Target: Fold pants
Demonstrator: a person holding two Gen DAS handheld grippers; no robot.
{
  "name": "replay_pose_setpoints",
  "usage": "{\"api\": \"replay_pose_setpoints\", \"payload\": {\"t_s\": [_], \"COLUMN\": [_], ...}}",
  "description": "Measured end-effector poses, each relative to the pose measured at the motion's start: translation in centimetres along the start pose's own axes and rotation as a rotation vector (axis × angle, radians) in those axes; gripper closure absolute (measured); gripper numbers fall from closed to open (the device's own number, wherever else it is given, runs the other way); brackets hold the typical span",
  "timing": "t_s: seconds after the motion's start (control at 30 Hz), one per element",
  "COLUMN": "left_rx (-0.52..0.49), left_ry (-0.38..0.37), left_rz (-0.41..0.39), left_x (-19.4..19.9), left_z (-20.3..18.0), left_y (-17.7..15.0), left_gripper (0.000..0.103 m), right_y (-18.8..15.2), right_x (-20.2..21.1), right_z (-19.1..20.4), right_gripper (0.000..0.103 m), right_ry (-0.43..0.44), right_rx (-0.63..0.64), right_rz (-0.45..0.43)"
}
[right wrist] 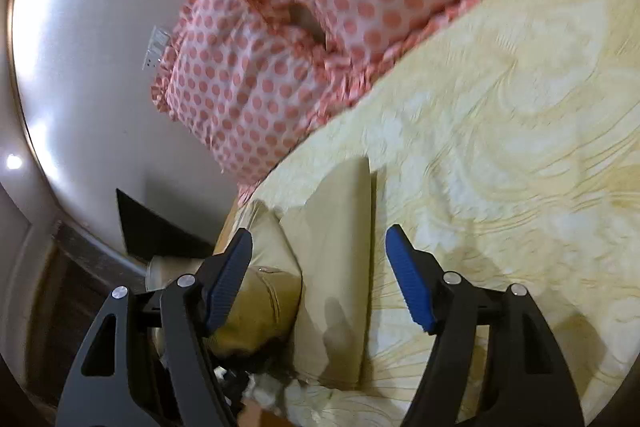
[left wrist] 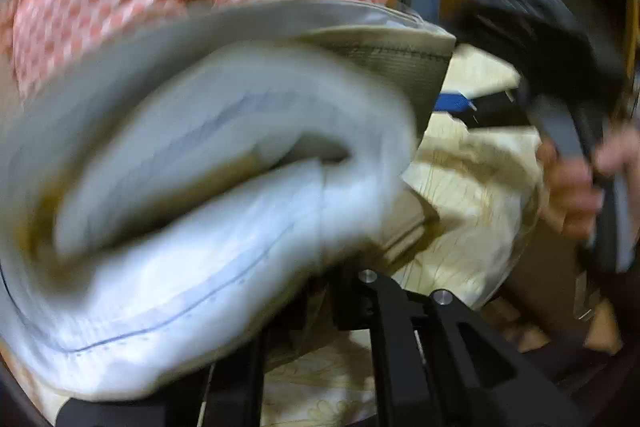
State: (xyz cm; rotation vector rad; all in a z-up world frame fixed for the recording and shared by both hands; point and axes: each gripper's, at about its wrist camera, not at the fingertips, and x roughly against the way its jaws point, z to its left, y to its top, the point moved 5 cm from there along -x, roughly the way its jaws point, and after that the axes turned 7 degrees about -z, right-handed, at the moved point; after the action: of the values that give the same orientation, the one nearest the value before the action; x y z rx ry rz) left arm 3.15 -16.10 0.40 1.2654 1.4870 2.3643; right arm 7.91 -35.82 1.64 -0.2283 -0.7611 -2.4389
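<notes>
In the left wrist view a thick folded bundle of pale fabric, the pants (left wrist: 192,195), fills the frame, blurred by motion, with a khaki waistband edge (left wrist: 400,55) behind it. It covers my left gripper's fingertips, so I cannot see how they stand. My right gripper (left wrist: 560,99) shows at the right of that view, held in a hand. In the right wrist view my right gripper (right wrist: 320,279) is open and empty, its blue pads (right wrist: 412,283) either side of khaki pants fabric (right wrist: 332,259) lying on the bed.
A cream patterned bedsheet (right wrist: 500,147) covers the bed. Two pink polka-dot pillows (right wrist: 320,7) lie at the head against a pale wall (right wrist: 100,27). The bed's edge and a dark floor (right wrist: 60,287) are at the left.
</notes>
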Motion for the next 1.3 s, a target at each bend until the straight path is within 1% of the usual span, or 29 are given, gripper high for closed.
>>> {"api": "replay_pose_setpoints", "payload": {"t_s": [0.07, 0.1, 0.13, 0.17, 0.2, 0.23, 0.27, 0.3, 0.33, 0.37, 0.4, 0.47, 0.5, 0.57, 0.6, 0.63, 0.7, 0.73, 0.8, 0.87, 0.9, 0.97, 1.03, 1.1, 1.17, 1.2, 1.23, 1.27, 1.3], "left_rx": [-0.179, -0.225, -0.224, -0.214, -0.207, -0.206, -0.207, -0.207, -0.2, -0.194, -0.182, -0.146, -0.109, -0.039, 0.013, 0.062, 0.121, 0.155, 0.197, 0.239, 0.251, 0.246, 0.258, 0.283, 0.297, 0.301, 0.307, 0.314, 0.324], "left_ry": [0.095, 0.121, 0.116, 0.107, 0.103, 0.095, 0.075, 0.028, -0.026, -0.048, -0.075, -0.085, -0.078, -0.056, -0.036, -0.003, 0.052, 0.106, 0.168, 0.209, 0.237, 0.293, 0.296, 0.301, 0.325, 0.342, 0.344, 0.346, 0.353], "left_rz": [0.025, 0.029, 0.027, 0.022, 0.018, 0.013, -0.004, -0.049, -0.113, -0.146, -0.193, -0.237, -0.248, -0.246, -0.24, -0.233, -0.229, -0.231, -0.242, -0.255, -0.241, -0.217, -0.207, -0.217, -0.208, -0.2, -0.198, -0.197, -0.198], "left_x": [-0.6, -0.8, -0.9, -0.9, -1.1, -1.0, -0.6, 0.3, 1.9, 2.6, 3.9, 5.8, 6.9, 8.3, 9.2, 9.9, 11.4, 12.3, 13.4, 14.2, 14.5, 14.7, 14.9, 15.5, 15.9, 16.0, 16.1, 16.2, 16.4], "left_z": [-1.4, -1.8, -1.7, -1.6, -1.4, -1.6, -2.1, -2.6, -3.1, -3.1, -3.2, -2.8, -2.4, -0.9, 0.3, 1.6, 3.2, 4.5, 6.2, 7.6, 8.2, 8.7, 9.1, 9.6, 10.1, 10.3, 10.6, 10.7, 10.9], "left_y": [-0.2, 0.0, 0.2, 0.4, 0.5, 0.4, 0.5, 0.3, -0.1, -0.4, -0.8, -1.7, -2.3, -3.7, -4.8, -5.5, -7.0, -7.8, -8.3, -8.8, -9.2, -10.1, -10.7, -11.3, -11.8, -12.2, -12.5, -12.7, -13.0], "left_gripper": [0.09, 0.09, 0.088, 0.088, 0.087, 0.084, 0.074, 0.066, 0.048, 0.035, 0.031, 0.029, 0.026, 0.024, 0.024, 0.023, 0.022, 0.02, 0.018, 0.018, 0.018, 0.018, 0.018, 0.018, 0.018, 0.018, 0.018, 0.017, 0.017], "right_y": [0.2, 0.1, 0.4, 0.2, -0.1, -0.9, -1.4, -1.9, -2.3, -2.5, -2.7, -3.2, -4.1, -6.1, -7.4, -9.4, -12.6, -14.5, -17.5, -20.3, -21.5, -22.4, -23.1, -23.4, -23.8, -24.0, -24.0, -23.9, -23.6], "right_x": [-1.2, -1.3, -1.2, -0.5, -0.1, 0.2, 0.4, 0.6, 0.9, 1.2, 1.4, 1.9, 2.0, 1.9, 1.7, 1.3, 0.8, 0.3, -0.4, -1.9, -2.8, -3.8, -5.1, -6.1, -7.3, -8.0, -8.5, -9.0, -9.5], "right_z": [-0.3, -0.1, 1.0, 2.4, 4.5, 7.0, 8.9, 10.6, 11.8, 12.7, 13.5, 14.6, 15.2, 16.1, 16.6, 17.4, 18.5, 19.2, 20.1, 20.8, 21.1, 21.5, 21.7, 21.7, 21.7, 21.6, 21.4, 21.1, 20.7], "right_gripper": [0.031, 0.032, 0.032, 0.032, 0.032, 0.032, 0.031, 0.031, 0.029, 0.027, 0.025, 0.025, 0.025, 0.025, 0.025, 0.023, 0.021, 0.021, 0.021, 0.021, 0.021, 0.021, 0.021, 0.021, 0.021, 0.026, 0.048, 0.062, 0.082], "right_ry": [-0.002, -0.022, -0.035, -0.022, 0.009, 0.045, 0.056, 0.057, 0.053, 0.049, 0.048, 0.079, 0.105, 0.127, 0.131, 0.138, 0.157, 0.161, 0.152, 0.14, 0.137, 0.138, 0.116, 0.104, 0.088, 0.066, 0.013, -0.045, -0.068], "right_rx": [-0.054, -0.049, 0.015, 0.101, 0.214, 0.339, 0.438, 0.532, 0.603, 0.654, 0.693, 0.739, 0.766, 0.829, 0.874, 0.937, 1.027, 1.089, 1.199, 1.305, 1.348, 1.372, 1.389, 1.381, 1.374, 1.384, 1.406, 1.419, 1.404], "right_rz": [0.042, 0.048, 0.027, 0.009, 0.011, 0.038, 0.052, 0.055, 0.052, 0.045, 0.038, 0.038, 0.051, 0.08, 0.1, 0.127, 0.166, 0.181, 0.189, 0.197, 0.194, 0.185, 0.18, 0.185, 0.202, 0.201, 0.189, 0.19, 0.212]}}
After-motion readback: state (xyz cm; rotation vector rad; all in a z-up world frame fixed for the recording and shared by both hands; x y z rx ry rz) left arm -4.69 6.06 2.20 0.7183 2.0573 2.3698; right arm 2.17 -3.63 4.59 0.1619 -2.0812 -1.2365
